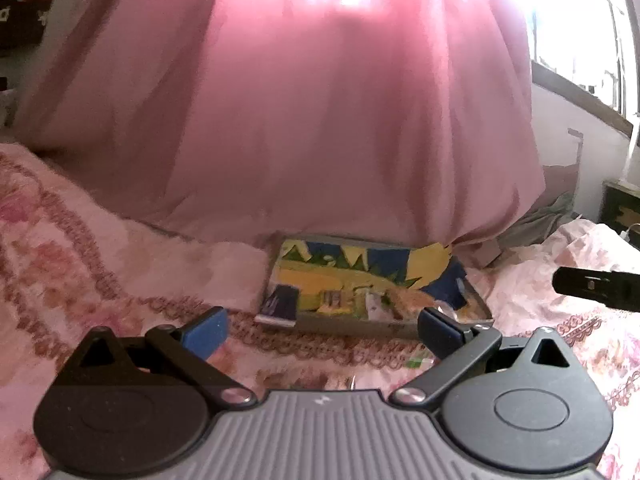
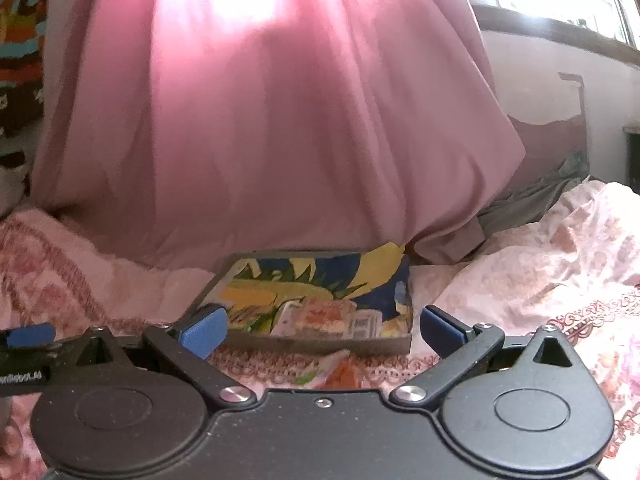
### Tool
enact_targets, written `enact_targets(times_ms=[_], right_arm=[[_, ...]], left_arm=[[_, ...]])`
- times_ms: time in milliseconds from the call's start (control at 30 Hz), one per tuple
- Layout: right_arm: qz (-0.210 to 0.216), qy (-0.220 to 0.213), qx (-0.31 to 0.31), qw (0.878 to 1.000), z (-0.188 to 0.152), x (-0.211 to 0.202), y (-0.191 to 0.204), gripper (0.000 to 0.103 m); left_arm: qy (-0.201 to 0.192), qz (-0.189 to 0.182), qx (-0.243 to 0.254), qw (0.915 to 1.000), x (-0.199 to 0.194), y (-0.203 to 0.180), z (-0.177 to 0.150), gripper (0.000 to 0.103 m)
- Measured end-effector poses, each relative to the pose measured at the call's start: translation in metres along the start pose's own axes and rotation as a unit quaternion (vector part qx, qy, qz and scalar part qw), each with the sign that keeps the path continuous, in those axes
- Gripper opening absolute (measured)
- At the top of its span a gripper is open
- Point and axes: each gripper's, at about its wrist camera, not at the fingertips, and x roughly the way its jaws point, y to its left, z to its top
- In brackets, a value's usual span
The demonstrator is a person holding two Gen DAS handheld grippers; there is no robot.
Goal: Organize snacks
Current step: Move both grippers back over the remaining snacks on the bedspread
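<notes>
A tray [image 1: 376, 322] is set mid-frame on a bedspread [image 1: 80, 260], snack packets [image 1: 340, 280] inside, a curtain [image 1: 300, 120] hung behind it.

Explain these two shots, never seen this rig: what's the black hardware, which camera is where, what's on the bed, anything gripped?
No robot arm here: a person holds a two-finger gripper in each hand, and each carries a fisheye camera looking forward along its fingers. One picture is from the left gripper, the other from the right gripper. The blue blocks are the finger pads.

Both jaws stand wide open with nothing between them.

Ahead, on a pink patterned bedspread, lies a shallow grey tray of snack packets, with a big yellow-and-blue bag on top. One loose packet lies on the bedspread in front of the tray. A pink curtain hangs behind.
</notes>
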Motion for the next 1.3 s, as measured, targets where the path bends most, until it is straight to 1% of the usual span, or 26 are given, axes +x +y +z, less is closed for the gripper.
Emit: enact_targets(times_ms=[167, 300, 433, 533, 600, 667, 733, 900, 1300], right_arm=[[-0.002, 0.011, -0.017, 1.0, -0.019, -0.024, 0.011, 0.102], [-0.003, 0.024, -0.032, 0.999, -0.036, -0.042, 0.022, 0.102], [0.0, 0.057, -0.035, 0.998, -0.057, -0.055, 0.028, 0.102], [-0.002, 0.078, -0.039, 0.996, -0.069, -0.062, 0.033, 0.102], [-0.001, 0.091, -0.04, 0.995, -0.076, -0.065, 0.036, 0.102], [0.004, 0.104, -0.035, 0.994, -0.082, -0.067, 0.039, 0.102], [0.008, 0.118, -0.026, 0.993, -0.088, -0.067, 0.042, 0.102], [0.017, 0.148, -0.021, 0.989, -0.1, -0.062, 0.049, 0.102], [0.026, 0.171, -0.029, 0.984, -0.108, -0.051, 0.06, 0.102]], left_arm=[[0.02, 0.019, -0.007, 0.9996, -0.027, 0.006, -0.021, 0.103], [0.034, 0.033, -0.003, 0.9989, -0.046, 0.008, -0.035, 0.103], [0.05, 0.046, 0.003, 0.9977, -0.063, 0.008, -0.049, 0.103], [0.064, 0.062, -0.002, 0.9961, -0.071, 0.011, -0.056, 0.103], [0.082, 0.077, -0.007, 0.9937, -0.073, 0.013, -0.059, 0.103], [0.102, 0.103, -0.008, 0.9893, -0.073, 0.015, -0.064, 0.103], [0.113, 0.118, -0.015, 0.9864, -0.074, 0.018, -0.067, 0.103], [0.127, 0.124, -0.052, 0.9827, -0.072, 0.033, -0.067, 0.103], [0.147, 0.127, -0.048, 0.9798, -0.064, 0.035, -0.072, 0.103]])
